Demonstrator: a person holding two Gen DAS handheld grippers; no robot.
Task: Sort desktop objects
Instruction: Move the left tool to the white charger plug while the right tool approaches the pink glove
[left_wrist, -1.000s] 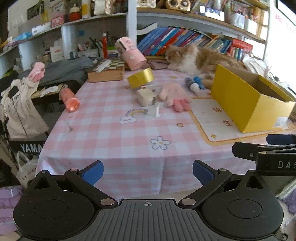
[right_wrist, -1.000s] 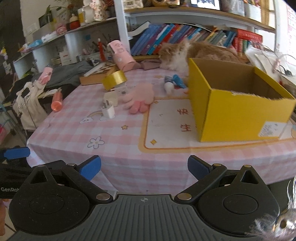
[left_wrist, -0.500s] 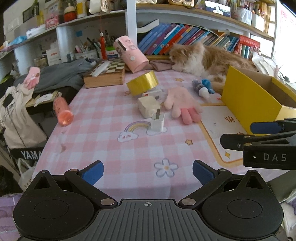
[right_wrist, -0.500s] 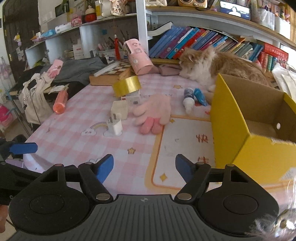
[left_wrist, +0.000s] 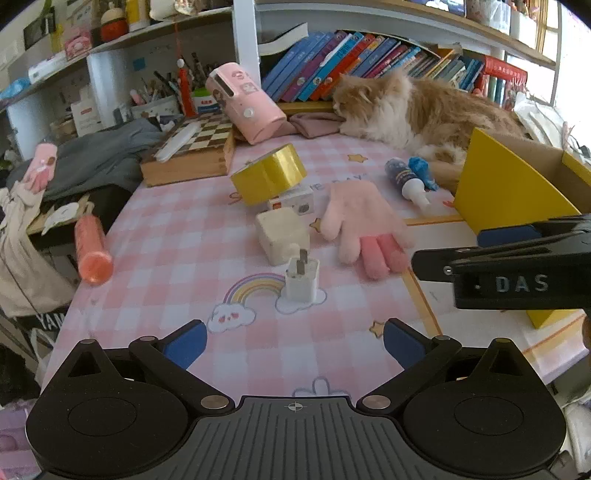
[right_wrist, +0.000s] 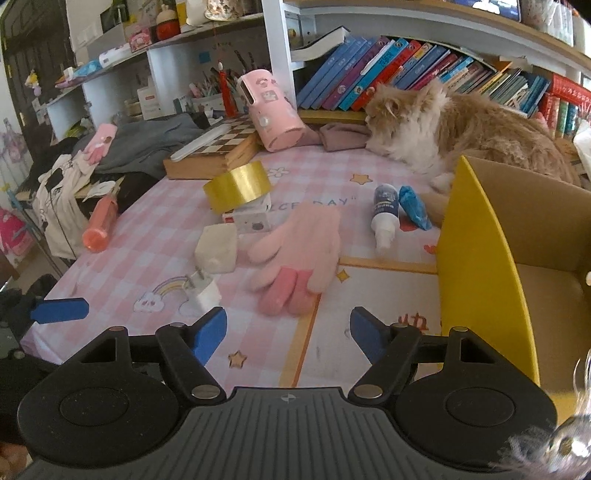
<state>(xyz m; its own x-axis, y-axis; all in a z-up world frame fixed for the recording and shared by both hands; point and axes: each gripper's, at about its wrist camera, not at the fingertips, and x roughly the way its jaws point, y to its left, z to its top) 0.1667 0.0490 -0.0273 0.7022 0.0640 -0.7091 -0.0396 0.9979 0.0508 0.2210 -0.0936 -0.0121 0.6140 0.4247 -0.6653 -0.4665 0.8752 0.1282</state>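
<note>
Pink knitted glove (right_wrist: 295, 254) lies flat on the checked desk (right_wrist: 155, 229), at 12 o'clock from the right claw (right_wrist: 288, 334), spread wide and empty, seemingly lined up to grab it; left claw (left_wrist: 293, 343) likewise gapes, idle.

cat (left_wrist: 413, 107) lying at table's back | books (left_wrist: 354, 62) on shelf | grey clothes (left_wrist: 99, 155) left

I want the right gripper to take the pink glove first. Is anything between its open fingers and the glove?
Nothing visible. The right gripper is open and the pink glove lies straight ahead on bare tablecloth. The white charger sits off to the left, and the yellow box to the right.
</note>
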